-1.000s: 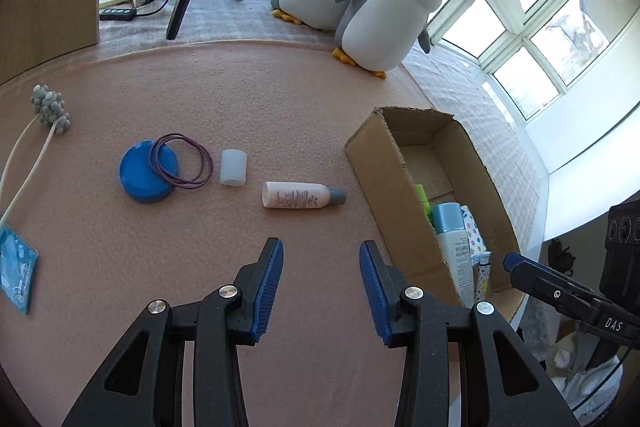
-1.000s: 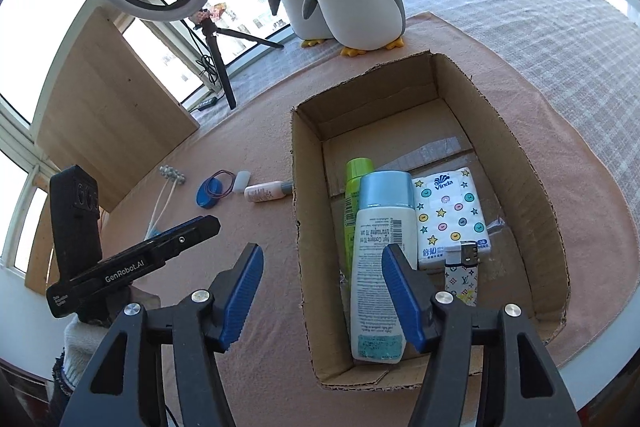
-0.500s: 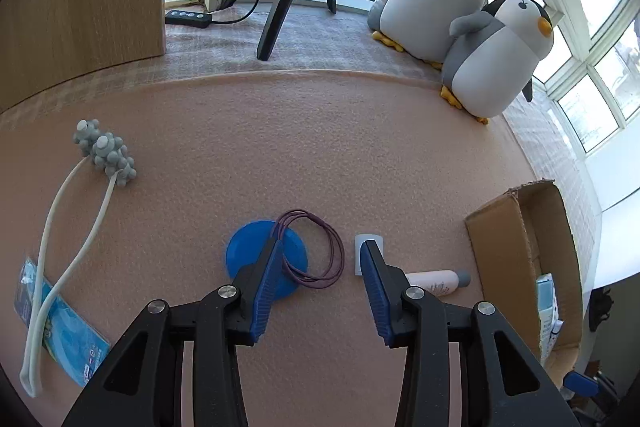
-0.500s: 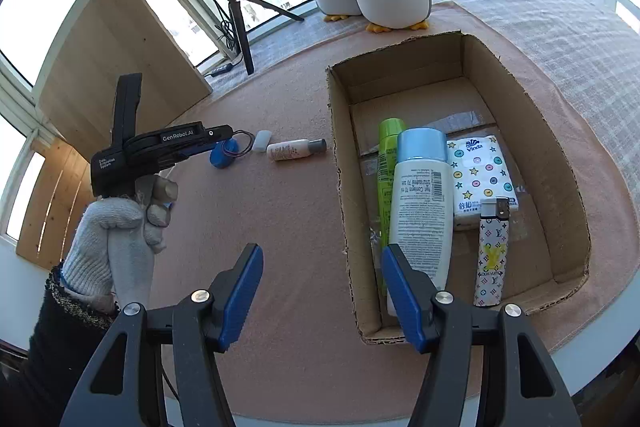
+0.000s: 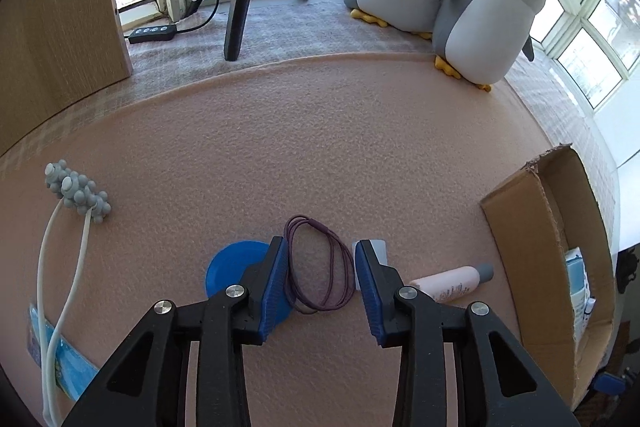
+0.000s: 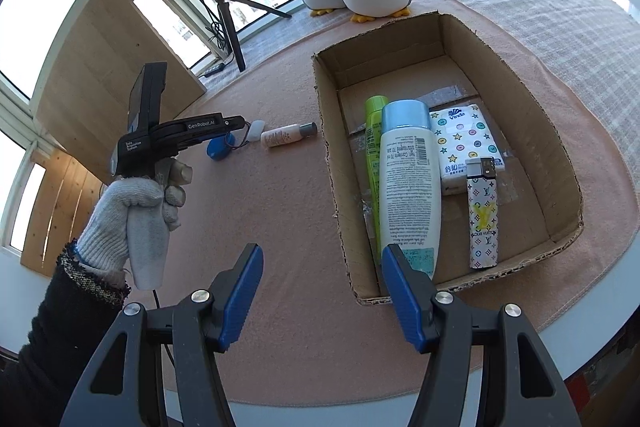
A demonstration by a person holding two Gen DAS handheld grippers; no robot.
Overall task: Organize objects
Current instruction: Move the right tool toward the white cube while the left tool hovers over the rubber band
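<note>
Pink felt is covering the table [image 5: 320, 147], and the left gripper [image 5: 320, 267] is hanging over it with its blue-padded fingers spread, framing a loop of purple hair ties [image 5: 320, 267] that is lying flat between them without touching either pad. Just left of the loop a round blue lid [image 5: 232, 267] is lying partly hidden behind the left finger, and just right of it a small white cap [image 5: 380, 251] is peeking out behind the right finger. A small pink bottle [image 5: 452, 281] is lying on its side nearer the cardboard box [image 5: 532, 239] at the right edge. Far left, a grey knobbly massager [image 5: 78, 197] with white handles is resting on the felt. The right gripper [image 6: 320, 291] is hovering with its fingers also spread and holding nothing, close to the near left corner of the box [image 6: 552, 155]. Inside the box a white bottle with a blue cap [image 6: 408, 187], a green bottle [image 6: 374, 131], a tissue pack [image 6: 464, 143] and a patterned lighter [image 6: 484, 219] are lying side by side. A gloved hand [image 6: 132, 215] is gripping the left tool's handle.
</note>
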